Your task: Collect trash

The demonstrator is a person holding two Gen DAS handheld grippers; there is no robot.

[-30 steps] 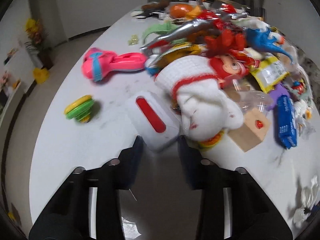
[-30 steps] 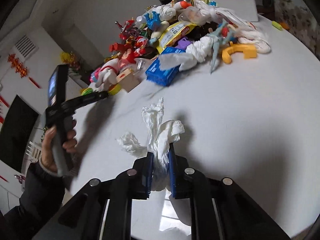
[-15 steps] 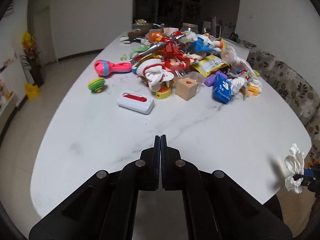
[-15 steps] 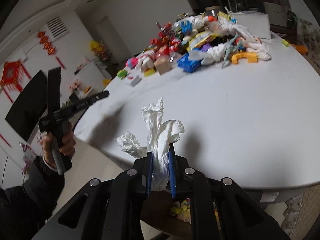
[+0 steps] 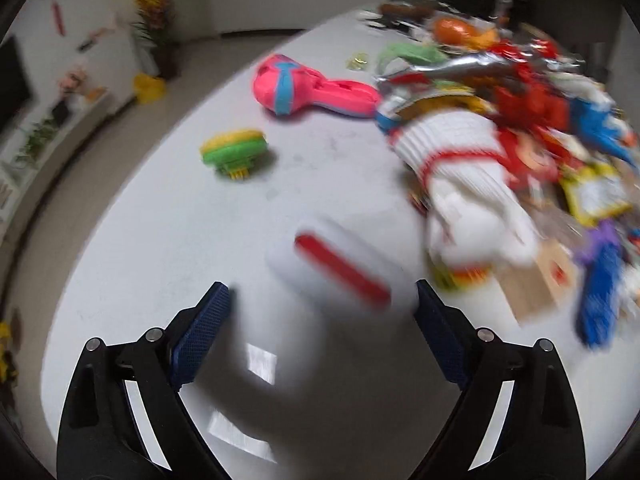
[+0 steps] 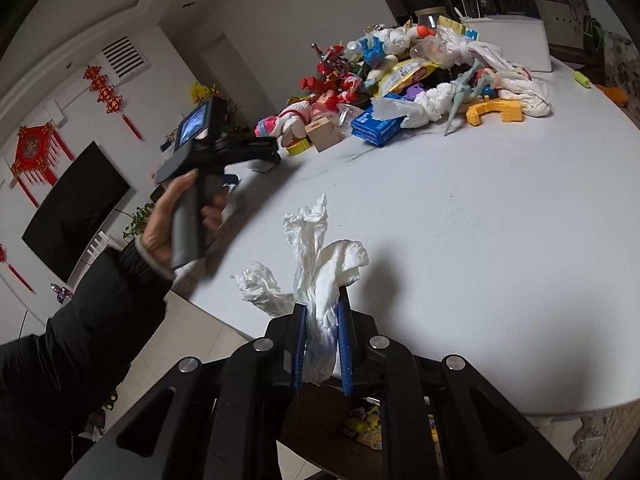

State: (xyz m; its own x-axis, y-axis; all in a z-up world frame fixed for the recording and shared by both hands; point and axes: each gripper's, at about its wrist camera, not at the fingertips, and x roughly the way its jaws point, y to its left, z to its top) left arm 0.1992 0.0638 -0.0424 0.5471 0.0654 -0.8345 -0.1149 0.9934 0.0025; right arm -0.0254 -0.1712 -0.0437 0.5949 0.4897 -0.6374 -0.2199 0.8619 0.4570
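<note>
A crumpled white tissue (image 6: 320,280) is clamped between the jaws of the right gripper (image 6: 322,348), held out over the near edge of the white table (image 6: 500,240), so one piece of trash is judged collected and awaiting disposal. The left gripper (image 5: 322,312) is aimed down at a white case with a red bar (image 5: 340,268) beside the toy heap; its jaws are opening wide, with the blurred case just ahead of them and not pressed. A short advance to straddle the case is called for next, before closing.

Left tool (image 5: 322,300) now opening, from shut
</note>
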